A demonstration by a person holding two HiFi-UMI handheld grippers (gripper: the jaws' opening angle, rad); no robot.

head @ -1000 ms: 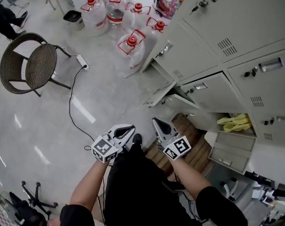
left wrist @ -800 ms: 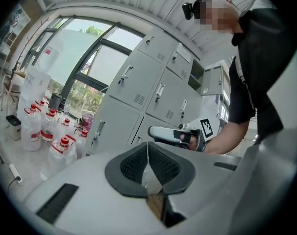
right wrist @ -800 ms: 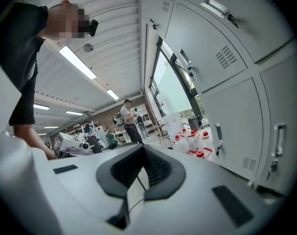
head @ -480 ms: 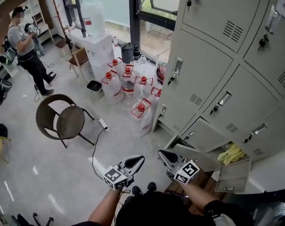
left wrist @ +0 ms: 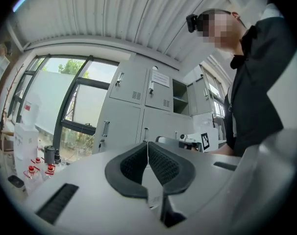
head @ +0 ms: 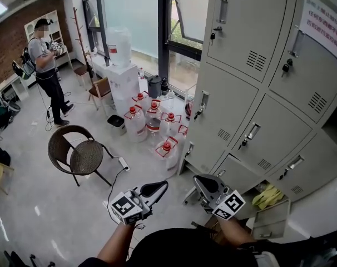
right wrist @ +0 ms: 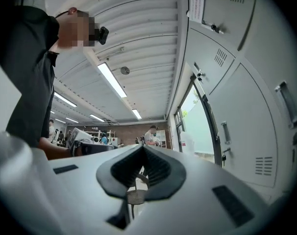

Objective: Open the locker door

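Grey vented locker door [head: 229, 113], seemingly latched; left claw [head: 163, 185] and right claw [head: 198, 178] closed, empty.

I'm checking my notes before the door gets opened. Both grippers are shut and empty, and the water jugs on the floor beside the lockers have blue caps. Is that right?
Not quite. The water jugs have red caps, not blue, as the head view shows. The rest holds: the left gripper and right gripper are shut and empty, and the jugs stand on the floor beside the lockers.
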